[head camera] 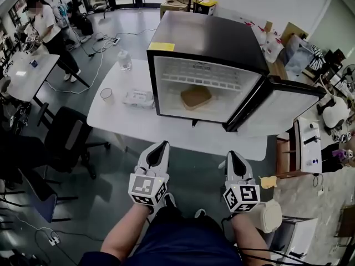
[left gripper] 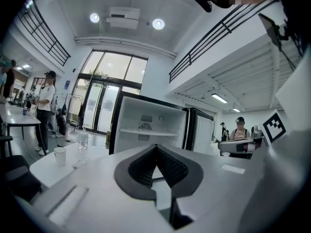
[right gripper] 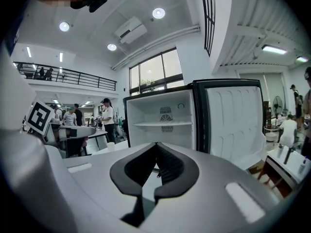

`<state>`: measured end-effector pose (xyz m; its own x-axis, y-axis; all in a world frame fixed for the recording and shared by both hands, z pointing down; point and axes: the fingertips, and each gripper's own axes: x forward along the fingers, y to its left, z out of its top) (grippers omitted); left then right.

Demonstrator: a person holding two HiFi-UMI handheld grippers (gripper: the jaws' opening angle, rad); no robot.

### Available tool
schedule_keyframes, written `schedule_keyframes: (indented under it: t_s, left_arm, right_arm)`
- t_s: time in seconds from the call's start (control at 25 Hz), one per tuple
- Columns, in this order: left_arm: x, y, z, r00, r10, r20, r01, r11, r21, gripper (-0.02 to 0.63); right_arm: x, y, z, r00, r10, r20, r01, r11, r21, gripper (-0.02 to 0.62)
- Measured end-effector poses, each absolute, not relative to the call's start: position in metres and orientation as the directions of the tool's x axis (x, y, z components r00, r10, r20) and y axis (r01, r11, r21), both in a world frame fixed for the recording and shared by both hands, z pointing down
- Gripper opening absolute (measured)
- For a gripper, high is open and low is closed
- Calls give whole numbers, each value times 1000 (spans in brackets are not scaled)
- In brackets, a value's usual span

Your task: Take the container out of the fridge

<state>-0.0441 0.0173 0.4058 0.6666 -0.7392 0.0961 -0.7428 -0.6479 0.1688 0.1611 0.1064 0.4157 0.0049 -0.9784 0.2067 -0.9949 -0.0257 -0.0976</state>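
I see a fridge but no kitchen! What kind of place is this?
Probably a lab, not a home: the small black fridge sits on a white table, with a black office chair and cables across the grey floor.

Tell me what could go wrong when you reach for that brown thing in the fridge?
1. Both the left gripper and the right gripper are shut. If they go in like that, they may just push the brown container deeper into the fridge.
2. The container sits under a shelf, so a gripper coming in high might bump it.
3. The open door sticks out on the right, and the right gripper could knock it.
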Motion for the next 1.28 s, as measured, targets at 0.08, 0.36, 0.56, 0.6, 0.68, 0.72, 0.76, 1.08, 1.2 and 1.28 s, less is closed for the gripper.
schedule_keyframes:
  t_s: [0.08, 0.36, 0.56, 0.6, 0.68, 0.72, 0.76, 1.08, 1.2, 1.28]
  left_arm:
    - [-47, 8, 410, 679, -728, 98, -731, -657, 182, 2]
    - [-59, -19, 423, 689, -717, 106, -718, -654, 237, 2]
    - [-55, -32, 432, 690, -713, 127, -718, -649, 252, 2]
    - [-52, -34, 433, 690, -712, 130, -718, -649, 250, 2]
    - [-47, -38, 435, 689, -712, 138, -720, -651, 240, 2]
    - [-45, -40, 435, 688, -712, 142, -722, -651, 233, 2]
    - [-43, -42, 435, 685, -714, 146, -725, -651, 224, 2]
    - [-8, -75, 431, 654, -735, 179, -755, -622, 207, 2]
    - [14, -88, 429, 641, -745, 183, -767, -613, 189, 2]
    - [28, -92, 428, 638, -746, 189, -770, -615, 169, 2]
  right_arm:
    - [155, 99, 416, 20, -977, 215, -995, -40, -90, 6]
    - [138, 72, 419, 19, -969, 245, -998, -34, -58, 6]
    - [138, 59, 425, 10, -967, 255, -997, -28, -65, 6]
    - [140, 56, 428, 8, -966, 257, -997, -26, -69, 6]
    - [144, 48, 433, -2, -965, 261, -996, -20, -81, 6]
    - [146, 44, 436, -9, -965, 261, -996, -15, -88, 6]
    - [147, 39, 439, -18, -965, 262, -995, -8, -96, 6]
    - [167, -11, 442, -138, -968, 210, -982, 106, -156, 6]
    - [183, -29, 442, -173, -965, 196, -977, 142, -160, 6]
    - [192, -38, 442, -195, -964, 183, -971, 163, -176, 6]
